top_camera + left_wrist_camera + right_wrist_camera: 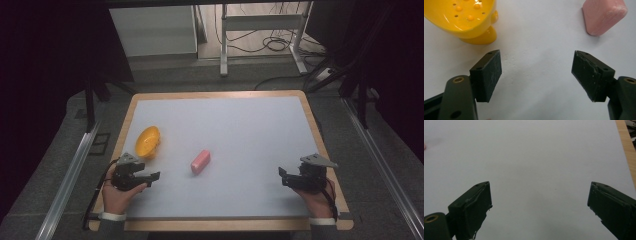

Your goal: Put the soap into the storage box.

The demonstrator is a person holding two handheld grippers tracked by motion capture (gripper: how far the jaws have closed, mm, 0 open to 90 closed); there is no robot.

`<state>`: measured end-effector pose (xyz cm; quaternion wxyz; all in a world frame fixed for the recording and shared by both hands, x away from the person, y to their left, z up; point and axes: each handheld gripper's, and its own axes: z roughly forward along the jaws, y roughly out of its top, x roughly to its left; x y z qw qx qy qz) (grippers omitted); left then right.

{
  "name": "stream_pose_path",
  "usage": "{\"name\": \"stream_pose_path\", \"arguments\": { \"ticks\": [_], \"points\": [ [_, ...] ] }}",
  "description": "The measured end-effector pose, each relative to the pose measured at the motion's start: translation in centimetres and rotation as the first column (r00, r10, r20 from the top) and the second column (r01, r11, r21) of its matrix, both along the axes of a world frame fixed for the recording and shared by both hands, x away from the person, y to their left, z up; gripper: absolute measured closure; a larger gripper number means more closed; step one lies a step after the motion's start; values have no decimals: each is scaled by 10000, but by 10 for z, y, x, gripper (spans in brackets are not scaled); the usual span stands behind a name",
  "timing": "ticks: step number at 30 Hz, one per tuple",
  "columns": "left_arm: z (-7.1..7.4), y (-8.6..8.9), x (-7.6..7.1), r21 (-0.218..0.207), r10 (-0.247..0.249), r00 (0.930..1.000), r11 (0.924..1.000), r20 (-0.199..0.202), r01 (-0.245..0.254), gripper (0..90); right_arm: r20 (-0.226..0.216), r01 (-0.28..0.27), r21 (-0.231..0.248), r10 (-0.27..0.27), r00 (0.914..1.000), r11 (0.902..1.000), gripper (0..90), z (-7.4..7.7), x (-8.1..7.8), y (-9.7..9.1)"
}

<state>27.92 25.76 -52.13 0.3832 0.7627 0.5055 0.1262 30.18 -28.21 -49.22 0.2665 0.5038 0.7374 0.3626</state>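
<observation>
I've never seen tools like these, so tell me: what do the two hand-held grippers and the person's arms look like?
Each hand holds a black pistol-like tool. The left gripper and right gripper each carry a grey three-cornered plate on top and end in two blocky black jaws with scuffed flat pads and brass-coloured pivot bushings. A dark cable trails from each. The person wears grey sleeves with white cuffs.

No readable text, label or number anywhere.
</observation>
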Motion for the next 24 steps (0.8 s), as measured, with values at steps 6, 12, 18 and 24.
{"name": "stream_pose_path", "arguments": {
  "ticks": [6, 12, 18, 24],
  "points": [
    [-3, -2, 1, 119, -35, 10000, 9999, -80, 36, 253, -102, 140, -93, -141, 9998, 9999, 57, -4, 1, -4],
    [2, 1, -2, 85, 86, 10000, 9999, -26, -86, 264, -2, 32, -67, -32, 10000, 10000, 66, -1, -2, 1],
    [5, 2, -3, 258, 251, 9997, 9994, -18, -250, 267, -23, -120, -10, 120, 9999, 9999, 72, -1, -1, 1],
    [13, -2, -12, 390, 449, 9989, 9983, -122, -444, 266, 65, -339, -125, 339, 9994, 9993, 74, -2, -3, 3]
  ]
}}
